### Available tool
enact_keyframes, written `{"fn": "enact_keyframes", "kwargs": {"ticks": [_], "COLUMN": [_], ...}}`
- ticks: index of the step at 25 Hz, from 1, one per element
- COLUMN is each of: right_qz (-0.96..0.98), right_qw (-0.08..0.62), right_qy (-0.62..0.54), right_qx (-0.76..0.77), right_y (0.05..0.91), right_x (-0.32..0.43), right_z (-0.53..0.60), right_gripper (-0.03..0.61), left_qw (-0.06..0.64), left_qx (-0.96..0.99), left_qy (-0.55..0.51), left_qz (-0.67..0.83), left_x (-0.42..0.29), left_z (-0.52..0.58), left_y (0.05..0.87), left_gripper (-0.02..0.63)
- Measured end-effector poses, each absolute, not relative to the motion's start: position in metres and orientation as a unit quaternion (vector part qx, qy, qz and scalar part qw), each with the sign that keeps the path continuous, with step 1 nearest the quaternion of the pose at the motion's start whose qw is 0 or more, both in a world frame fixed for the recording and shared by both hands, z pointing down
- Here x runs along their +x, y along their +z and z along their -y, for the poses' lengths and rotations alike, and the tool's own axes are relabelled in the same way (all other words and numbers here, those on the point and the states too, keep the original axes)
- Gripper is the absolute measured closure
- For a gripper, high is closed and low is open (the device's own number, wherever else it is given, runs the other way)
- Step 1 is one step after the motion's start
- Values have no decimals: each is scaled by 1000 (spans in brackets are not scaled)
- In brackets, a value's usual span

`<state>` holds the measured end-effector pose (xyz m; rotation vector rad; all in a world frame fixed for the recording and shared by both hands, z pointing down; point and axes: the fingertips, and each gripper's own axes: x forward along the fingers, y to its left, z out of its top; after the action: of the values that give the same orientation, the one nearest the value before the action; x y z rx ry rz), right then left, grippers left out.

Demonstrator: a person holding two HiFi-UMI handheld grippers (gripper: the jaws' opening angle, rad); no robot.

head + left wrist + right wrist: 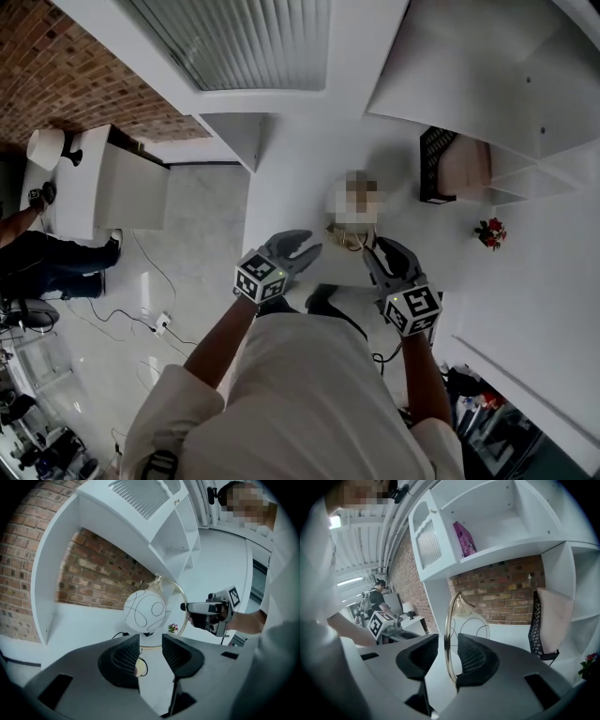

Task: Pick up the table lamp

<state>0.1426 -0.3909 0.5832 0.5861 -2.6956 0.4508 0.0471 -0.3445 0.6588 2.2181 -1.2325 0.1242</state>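
Left tongs [312, 244] and right tongs [375, 251] sit close to the table lamp [349, 240] in my head view. Left gripper view: jaws apart, empty, globe [144, 611] just ahead. Right gripper view: jaws apart, unclamped, gold ring [446, 639] between them.

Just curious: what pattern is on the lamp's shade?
The shade is white with thin dark loops; clearest in left gripper view.

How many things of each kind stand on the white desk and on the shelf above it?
table lamp: 1
small pot of red flowers: 1
black lattice holder: 1
pink packet: 1
Total: 4
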Motion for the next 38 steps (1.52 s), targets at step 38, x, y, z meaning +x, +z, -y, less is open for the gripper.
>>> {"fn": "enact_keyframes", "kwargs": {"ticks": [38], "right_qz": [953], "right_qw": [140], "right_qy": [239], "right_qx": [-122], "right_y": [572], "right_x": [67], "right_z": [375], "right_gripper": [567], "left_qw": [540], "left_qx": [682], "left_qy": [-66], "left_qz": [489], "left_x": [95], "left_z": [358], "left_y": [871], "left_gripper": [328]}}
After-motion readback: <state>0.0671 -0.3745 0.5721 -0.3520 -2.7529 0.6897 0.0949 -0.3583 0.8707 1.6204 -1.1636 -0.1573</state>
